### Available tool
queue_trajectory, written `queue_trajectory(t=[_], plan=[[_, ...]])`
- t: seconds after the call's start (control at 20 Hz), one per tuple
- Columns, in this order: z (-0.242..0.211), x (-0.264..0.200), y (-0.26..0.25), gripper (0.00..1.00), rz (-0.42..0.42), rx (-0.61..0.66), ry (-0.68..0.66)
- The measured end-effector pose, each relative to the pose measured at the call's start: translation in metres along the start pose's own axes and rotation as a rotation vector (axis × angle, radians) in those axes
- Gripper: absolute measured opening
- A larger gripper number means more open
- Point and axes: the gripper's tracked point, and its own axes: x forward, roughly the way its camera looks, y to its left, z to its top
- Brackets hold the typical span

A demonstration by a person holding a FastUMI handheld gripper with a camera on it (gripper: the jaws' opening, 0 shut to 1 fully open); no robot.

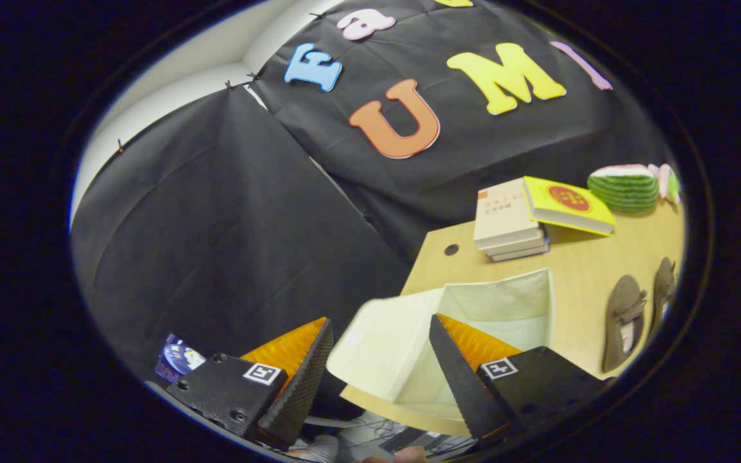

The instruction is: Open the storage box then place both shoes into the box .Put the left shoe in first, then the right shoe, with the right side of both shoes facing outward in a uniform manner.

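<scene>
Box, pale fabric, sits low and centre in the gripper view at the table's near corner, its lid swung open toward the gripper. Fingers are spread, gripping nothing, the lid between them. Two dark shoes lie at the right, well apart from the box. Risks, as I judge: the lid may flop shut, or the shoes go in the wrong order or facing. Books at upper right carry writing too small to read.

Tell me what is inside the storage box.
The storage box is open; only pale bare lining shows inside. The jaws stand open, one finger covering part of the interior. Both shoes lie on the table.
</scene>
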Motion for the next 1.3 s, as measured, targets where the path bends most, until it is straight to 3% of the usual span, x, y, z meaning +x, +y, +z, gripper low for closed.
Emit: queue_trajectory(t=[0.35,0.6,0.85,1.1,1.3], plan=[[0.030,-0.078,-0.099,1.00,-0.230,-0.111,-0.069],[0.019,-0.127,-0.201,1.00,-0.365,-0.087,0.056],[-0.018,-0.135,-0.291,1.00,-0.372,0.133,0.254],[-0.054,-0.114,-0.359,1.00,-0.362,0.184,0.497],[-0.076,-0.088,-0.386,1.00,-0.342,0.223,0.626]])
